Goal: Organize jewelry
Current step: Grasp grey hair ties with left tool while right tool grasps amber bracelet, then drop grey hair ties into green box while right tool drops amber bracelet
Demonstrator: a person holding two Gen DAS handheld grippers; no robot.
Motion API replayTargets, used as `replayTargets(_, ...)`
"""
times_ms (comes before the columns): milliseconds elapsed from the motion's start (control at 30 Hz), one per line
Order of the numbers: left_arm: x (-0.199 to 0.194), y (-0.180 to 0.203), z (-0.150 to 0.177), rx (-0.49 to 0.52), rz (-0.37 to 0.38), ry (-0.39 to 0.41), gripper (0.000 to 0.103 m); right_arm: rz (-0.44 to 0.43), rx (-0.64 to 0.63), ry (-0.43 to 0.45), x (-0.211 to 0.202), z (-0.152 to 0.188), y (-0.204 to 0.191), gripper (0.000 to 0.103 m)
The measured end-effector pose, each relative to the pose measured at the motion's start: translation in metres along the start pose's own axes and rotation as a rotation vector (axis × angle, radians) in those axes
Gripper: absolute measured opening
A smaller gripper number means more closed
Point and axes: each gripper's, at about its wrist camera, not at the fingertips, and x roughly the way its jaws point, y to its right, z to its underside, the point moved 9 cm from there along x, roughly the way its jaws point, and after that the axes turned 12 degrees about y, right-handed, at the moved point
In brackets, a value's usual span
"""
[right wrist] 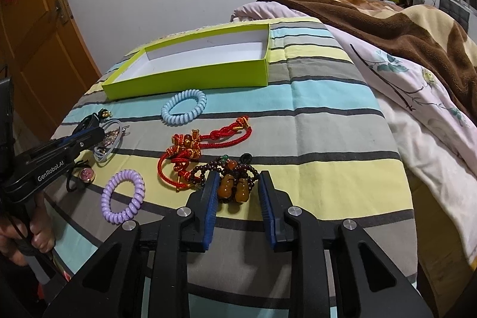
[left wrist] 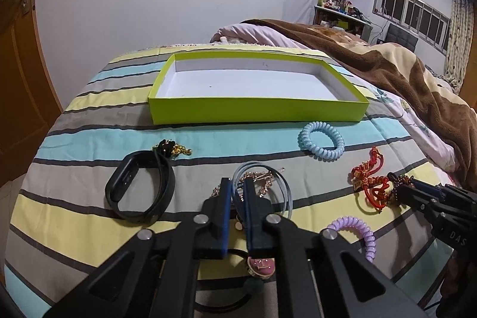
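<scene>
An empty lime-green box (left wrist: 256, 111) (right wrist: 190, 78) sits at the far side of the striped bedspread. My left gripper (left wrist: 238, 187) has its jaws nearly shut around the edge of a grey band (left wrist: 284, 192) lying with a rose-gold chain (left wrist: 262, 179). My right gripper (right wrist: 237, 184) is open, its fingers either side of a dark bead bracelet with two amber gourds (right wrist: 234, 188). It also shows in the left wrist view (left wrist: 405, 188). Nearby lie a red cord bracelet (right wrist: 196, 151) (left wrist: 369, 184), a blue coil tie (right wrist: 184, 107) (left wrist: 322, 143) and a purple coil tie (right wrist: 123, 197) (left wrist: 356, 231).
A black fitness band (left wrist: 140, 188) and a black-and-gold charm (left wrist: 171, 149) lie left. A pink-faced ring (right wrist: 87, 174) (left wrist: 262, 265) lies near the front. A brown blanket (right wrist: 402, 29) and floral quilt (right wrist: 417, 115) lie right. A wooden door (right wrist: 35, 35) stands left.
</scene>
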Motion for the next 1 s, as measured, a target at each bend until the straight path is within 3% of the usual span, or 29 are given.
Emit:
replayTargets(333, -0.007, 0.003, -0.007, 0.016, 0.012, 0.04, 0.003, -0.016, 0.003, 0.012, -0.005, -0.002, -0.001, 0.02)
replayTargets(1000, -0.055, 0.003, -0.04, -0.004, 0.052, 0.151, 0.003, -0.05, -0.053, 0.099, -0.037, -0.031, -0.027, 0.02)
